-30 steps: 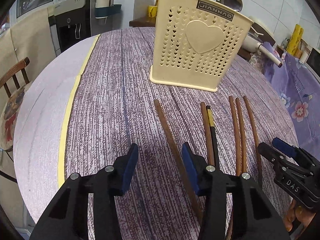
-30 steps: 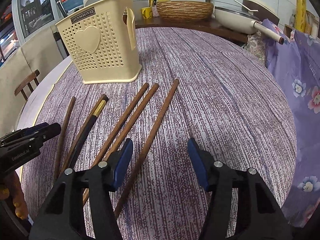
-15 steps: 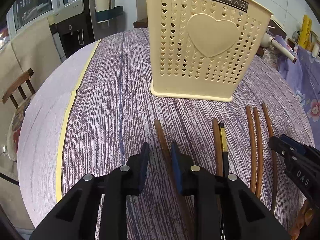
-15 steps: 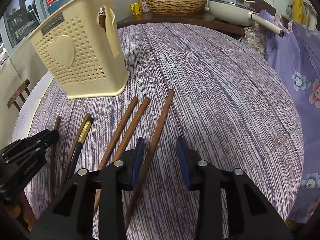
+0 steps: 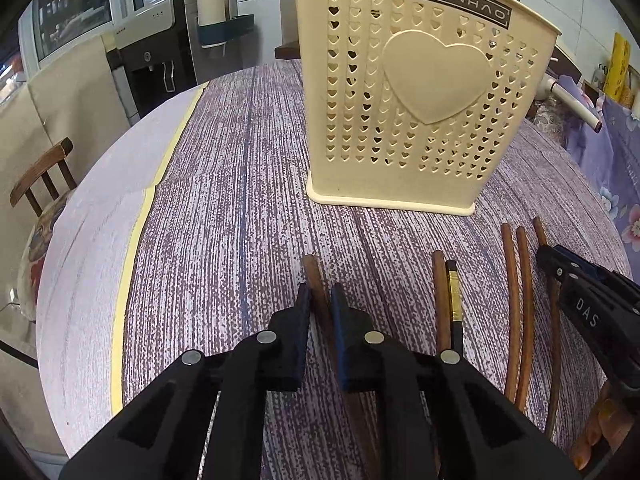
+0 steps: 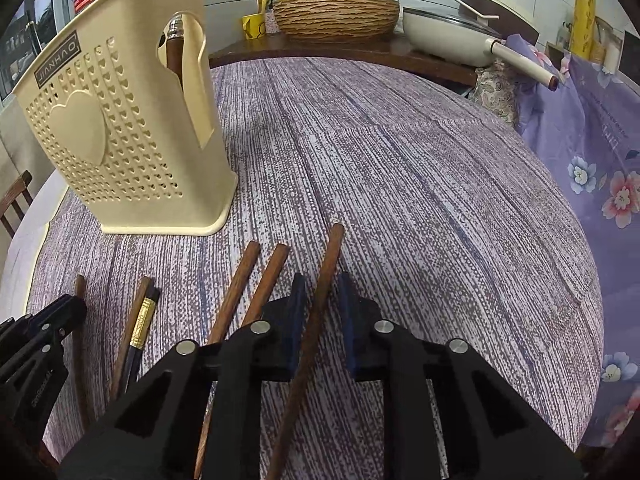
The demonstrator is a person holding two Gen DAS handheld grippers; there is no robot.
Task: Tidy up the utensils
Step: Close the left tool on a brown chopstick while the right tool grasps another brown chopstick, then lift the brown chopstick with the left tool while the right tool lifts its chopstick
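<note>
My left gripper and right gripper are closing around the outermost wooden chopsticks, low centre; light, stiff, slippery, best pinched near the thick ends

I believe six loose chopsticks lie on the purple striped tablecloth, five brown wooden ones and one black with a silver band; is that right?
Nearly: the band on the black chopstick is gold, not silver, as the right wrist view shows. The rest holds: six loose chopsticks lie on the purple striped tablecloth, five of them brown wooden ones, such as the one at the far right.
</note>
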